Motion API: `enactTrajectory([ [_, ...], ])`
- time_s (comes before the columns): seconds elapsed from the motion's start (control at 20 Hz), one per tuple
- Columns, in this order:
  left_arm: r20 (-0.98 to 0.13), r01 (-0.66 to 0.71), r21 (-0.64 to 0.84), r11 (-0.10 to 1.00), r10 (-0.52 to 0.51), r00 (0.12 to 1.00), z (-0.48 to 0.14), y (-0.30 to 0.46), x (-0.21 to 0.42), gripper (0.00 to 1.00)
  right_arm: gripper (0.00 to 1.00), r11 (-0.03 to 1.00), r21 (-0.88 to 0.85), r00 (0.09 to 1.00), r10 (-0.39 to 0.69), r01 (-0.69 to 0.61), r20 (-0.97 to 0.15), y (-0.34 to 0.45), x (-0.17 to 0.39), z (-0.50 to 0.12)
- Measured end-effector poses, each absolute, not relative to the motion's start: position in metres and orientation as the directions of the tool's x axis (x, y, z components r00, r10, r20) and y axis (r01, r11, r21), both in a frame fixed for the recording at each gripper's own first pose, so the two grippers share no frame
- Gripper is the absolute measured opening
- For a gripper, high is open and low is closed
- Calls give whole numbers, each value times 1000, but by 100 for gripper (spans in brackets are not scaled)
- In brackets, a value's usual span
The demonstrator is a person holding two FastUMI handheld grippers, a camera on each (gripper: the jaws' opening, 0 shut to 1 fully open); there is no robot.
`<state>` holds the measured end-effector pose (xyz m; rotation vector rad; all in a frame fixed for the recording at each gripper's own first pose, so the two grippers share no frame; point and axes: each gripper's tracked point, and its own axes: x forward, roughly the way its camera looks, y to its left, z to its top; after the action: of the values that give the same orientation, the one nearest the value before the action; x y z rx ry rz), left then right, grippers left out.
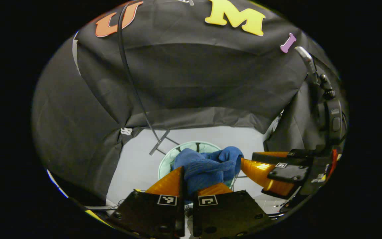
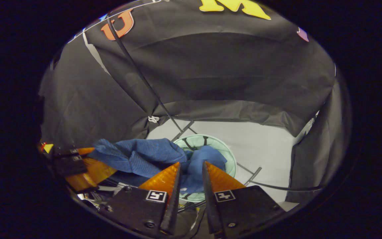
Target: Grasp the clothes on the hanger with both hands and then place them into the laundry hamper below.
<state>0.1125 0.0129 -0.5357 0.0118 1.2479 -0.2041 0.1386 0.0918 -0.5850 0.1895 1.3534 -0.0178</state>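
Both tongs grip a bunched blue knitted garment above a pale green mesh laundry hamper.

In the left gripper view the left tongs (image 1: pixel 191 181), orange-fingered, are clenched on the blue knitted garment (image 1: pixel 207 164), cloth pinched between both fingers; the right tongs (image 1: pixel 244 164) come in from the right edge with their tip touching the same cloth. In the right gripper view the right tongs (image 2: pixel 191 172) pinch a fold of the garment (image 2: pixel 144 156), which stretches left toward the left tongs (image 2: pixel 88 166). The round hamper (image 2: pixel 229 156) stands on the pale grey floor (image 2: pixel 267 146) directly beneath the cloth, near thin dark metal rods (image 2: pixel 182 129).
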Motion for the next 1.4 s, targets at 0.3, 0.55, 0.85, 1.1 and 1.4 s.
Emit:
enactTrajectory([
  [0.3, -953, 169, -118, 978, -160, 259, -537, 11, 105, 63, 52, 987, 103, 248, 71, 120, -966, 74, 143, -568],
  [0.55, -958, 194, -134, 972, -177, 228, -534, 13, 93, 93, 66, 991, 76, 289, 42, 108, -957, 61, 142, -543],
  [0.85, -946, 246, -145, 958, -207, 248, -511, 8, 88, 100, 67, 994, 37, 410, -9, 105, -912, 51, 150, -490],
  [1.1, -903, 245, -124, 962, -211, 374, -459, 9, 105, 98, 67, 996, 15, 546, -37, 91, -837, 51, 160, -423],
  [1.4, -814, 238, -101, 966, -218, 539, -383, 17, 124, 98, 67, 996, -20, 689, -76, 89, -721, 50, 163, -335],
])
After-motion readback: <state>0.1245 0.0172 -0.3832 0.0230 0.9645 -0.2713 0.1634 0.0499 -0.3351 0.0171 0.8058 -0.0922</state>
